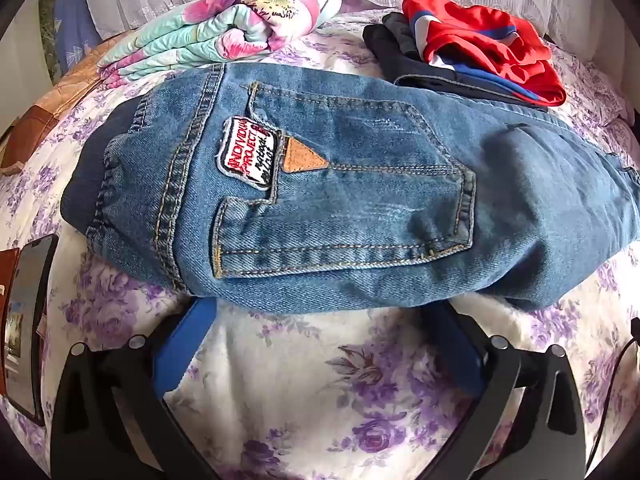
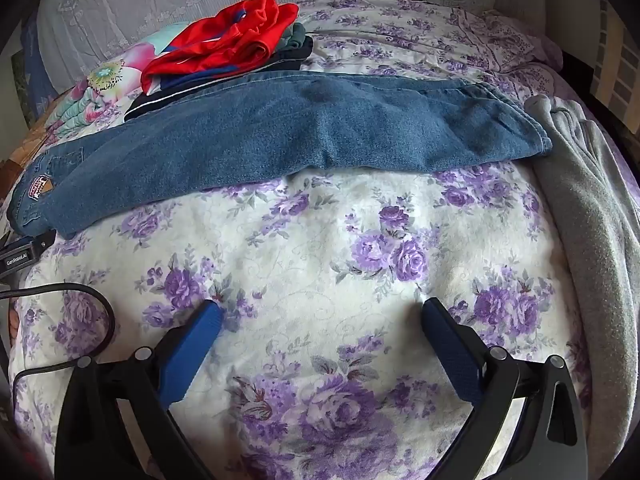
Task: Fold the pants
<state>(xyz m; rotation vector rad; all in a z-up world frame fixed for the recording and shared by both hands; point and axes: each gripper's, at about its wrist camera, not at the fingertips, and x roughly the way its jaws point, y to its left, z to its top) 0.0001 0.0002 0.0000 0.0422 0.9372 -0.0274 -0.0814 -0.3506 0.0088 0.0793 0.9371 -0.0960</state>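
Both tongs spread wide and holding nothing, jeans laid out long across the bed.

The left tongs sit right at the near edge of the jeans by the waist end, blue fingertips tucked just under the denim hem as far as I can tell, jaws apart with only the floral bedsheet between them. The right tongs hover over bare sheet, well short of the leg end of the jeans. The pants lie flat, back pocket and patch facing up, legs stacked and running toward a grey blanket. Behind them there's a red garment pile touching the denim, a folded flowery quilt, and a phone at the left.
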